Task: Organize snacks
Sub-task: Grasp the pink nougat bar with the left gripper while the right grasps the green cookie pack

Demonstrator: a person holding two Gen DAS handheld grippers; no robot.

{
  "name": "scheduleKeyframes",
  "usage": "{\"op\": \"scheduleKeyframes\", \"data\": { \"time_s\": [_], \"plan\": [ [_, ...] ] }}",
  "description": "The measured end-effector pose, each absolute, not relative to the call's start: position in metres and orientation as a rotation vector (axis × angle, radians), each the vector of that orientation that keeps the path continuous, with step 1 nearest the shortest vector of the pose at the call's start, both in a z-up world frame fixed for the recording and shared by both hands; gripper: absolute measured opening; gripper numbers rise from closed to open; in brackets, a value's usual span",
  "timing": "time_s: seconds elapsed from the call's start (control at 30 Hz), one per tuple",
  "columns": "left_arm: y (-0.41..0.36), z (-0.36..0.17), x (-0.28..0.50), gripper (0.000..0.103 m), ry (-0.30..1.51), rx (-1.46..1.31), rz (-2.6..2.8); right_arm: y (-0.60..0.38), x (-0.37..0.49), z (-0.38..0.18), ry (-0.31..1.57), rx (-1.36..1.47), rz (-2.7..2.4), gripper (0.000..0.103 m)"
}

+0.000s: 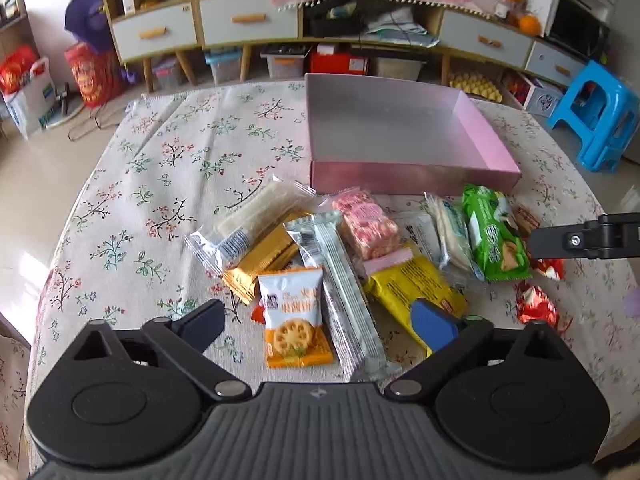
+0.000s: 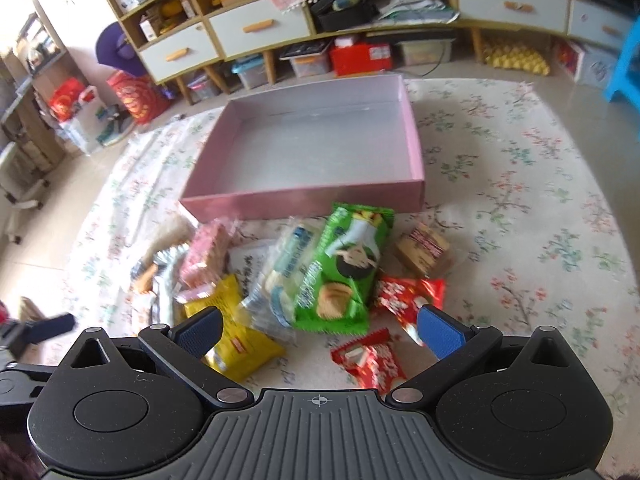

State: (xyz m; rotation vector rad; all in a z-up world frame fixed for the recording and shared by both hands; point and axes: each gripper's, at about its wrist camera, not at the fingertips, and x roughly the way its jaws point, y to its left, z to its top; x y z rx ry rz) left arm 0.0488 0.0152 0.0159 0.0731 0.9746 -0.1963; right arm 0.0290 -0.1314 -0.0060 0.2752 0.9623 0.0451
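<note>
Orange cracker packet (image 1: 297, 316) between left gripper (image 1: 320, 326) fingers (apart).

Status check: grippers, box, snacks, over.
Left gripper open, right gripper open, both over the snack pile. Pink box empty behind it. Nothing blocking.

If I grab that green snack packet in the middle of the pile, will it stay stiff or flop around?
The green packet looks like thin glossy film, so it will probably crinkle and may slip between the fingers. It seems puffed and likely light. It lies partly on the clear-wrapped pack, so lifting it may shift that neighbour.
</note>
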Motion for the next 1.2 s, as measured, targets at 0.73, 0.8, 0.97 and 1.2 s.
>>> {"op": "scheduleKeyframes", "data": {
  "time_s": [0.73, 0.8, 0.97, 1.2],
  "plan": [
    [0.007, -0.003, 0.118, 0.041, 1.031, -0.233, -0.316, -0.162, 0.092, -0.049, 1.029, 0.533, 0.031, 0.079],
    [0.005, -0.006, 0.121, 0.039, 1.041, -0.229, -0.308, -0.165, 0.095, -0.051, 1.032, 0.544, 0.019, 0.076],
    [-0.002, -0.013, 0.126, 0.037, 1.074, -0.225, -0.290, -0.170, 0.099, -0.058, 1.046, 0.567, -0.011, 0.067],
    [-0.011, -0.019, 0.130, 0.037, 1.103, -0.181, -0.242, -0.167, 0.103, -0.063, 1.048, 0.530, -0.050, 0.055]
  ]
}}
